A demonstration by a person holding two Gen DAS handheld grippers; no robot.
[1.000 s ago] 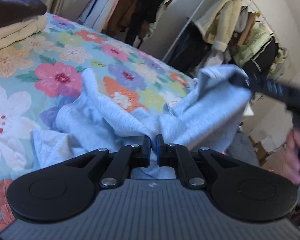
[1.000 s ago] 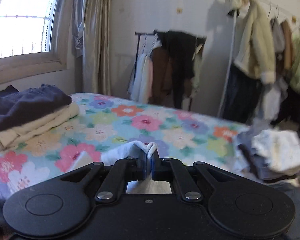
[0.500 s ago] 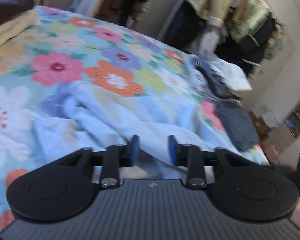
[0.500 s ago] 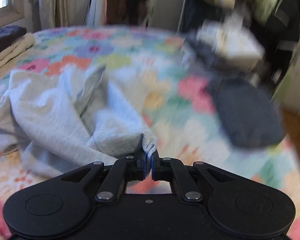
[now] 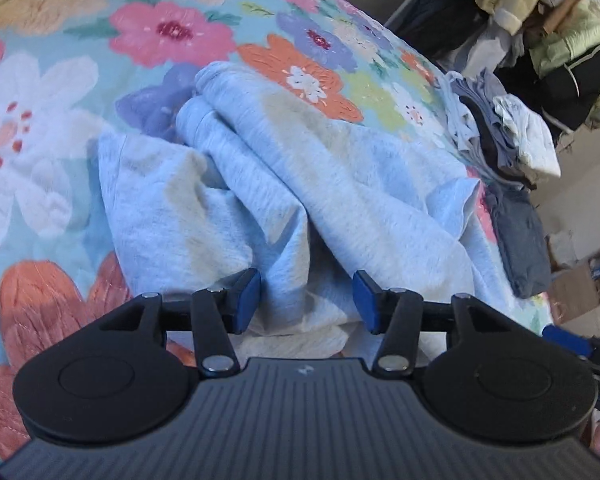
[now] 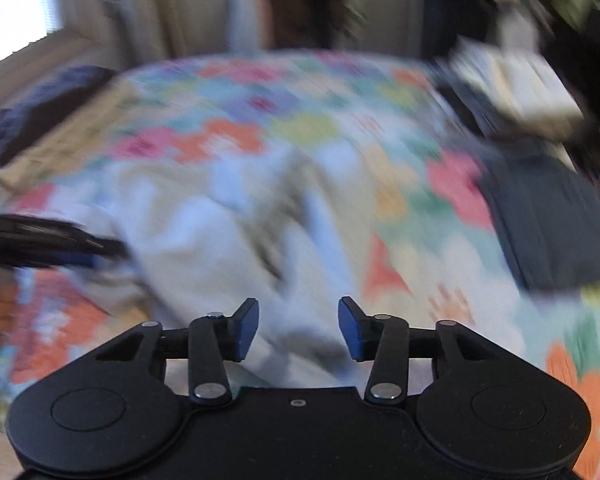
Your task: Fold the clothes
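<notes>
A light blue-grey garment (image 5: 300, 184) lies crumpled on the flowered bedspread (image 5: 172, 32). My left gripper (image 5: 306, 300) hovers over its near edge, jaws opening, with cloth lying under the gap but not pinched by the blue pads (image 5: 247, 300). The right wrist view is blurred by motion. There the same garment (image 6: 228, 232) spreads across the bed, and my right gripper (image 6: 298, 328) is above its near edge, jaws opening, nothing pressed between them. The left gripper's black arm (image 6: 52, 240) shows at that view's left edge.
A dark blue folded item (image 5: 520, 240) lies at the bed's right edge, with a heap of mixed clothes (image 5: 500, 132) beyond it. Folded cream and dark clothes (image 6: 48, 120) are stacked at the far left. Hanging garments (image 5: 560, 20) fill the background.
Both grippers let go of the garment and their jaws went from shut to apart. The garment dropped from being held up to lying on the bed. Both hands came down and tilted lower.
</notes>
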